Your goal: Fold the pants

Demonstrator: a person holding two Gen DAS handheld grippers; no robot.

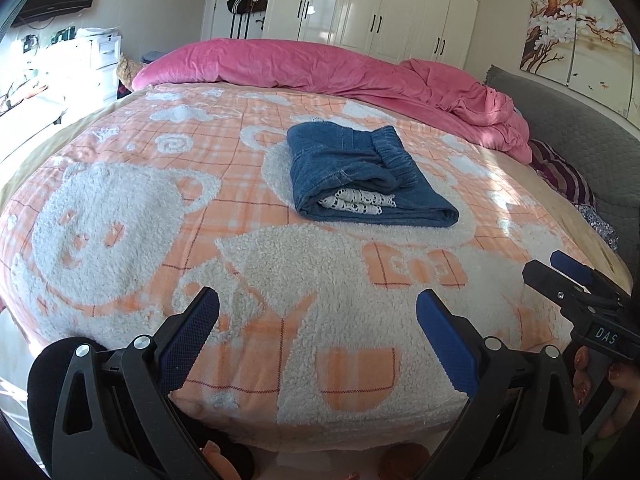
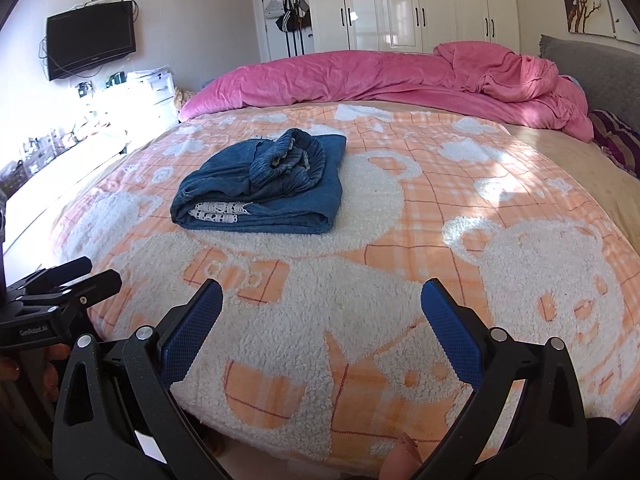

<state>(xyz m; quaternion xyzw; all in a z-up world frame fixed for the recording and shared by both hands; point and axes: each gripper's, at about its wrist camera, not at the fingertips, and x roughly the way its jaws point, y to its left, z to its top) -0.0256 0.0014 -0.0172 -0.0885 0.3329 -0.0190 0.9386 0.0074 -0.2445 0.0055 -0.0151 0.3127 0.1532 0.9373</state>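
Denim pants (image 1: 368,176) lie folded into a compact bundle on the bed, centre of the left wrist view, upper left of centre in the right wrist view. White lace trim shows at the near edge; the elastic waistband sits bunched on top. Judged from this, folding is at or near its end.

Left gripper (image 1: 316,312): jaws spread wide, holding nothing, low at the near edge of the bed, well apart from the pants. Right gripper (image 2: 322,300): the same, jaws wide, empty, also pulled back. Each tool shows at the edge of the other's view.

Next move, if any: the waistband looks loose, so a tidy-up would mean reaching forward over the blanket and pressing or tucking the top layer. Otherwise, done.

Surface: fleecy orange-and-white blanket (image 1: 120,208) with bear shapes, soft, sunlit patches at right. Pink duvet (image 1: 280,64) heaped along the far side. Room: wall television (image 2: 90,38) upper left, bags hung on a door, white wardrobe (image 1: 380,4) behind, grey headboard and flower painting at right.
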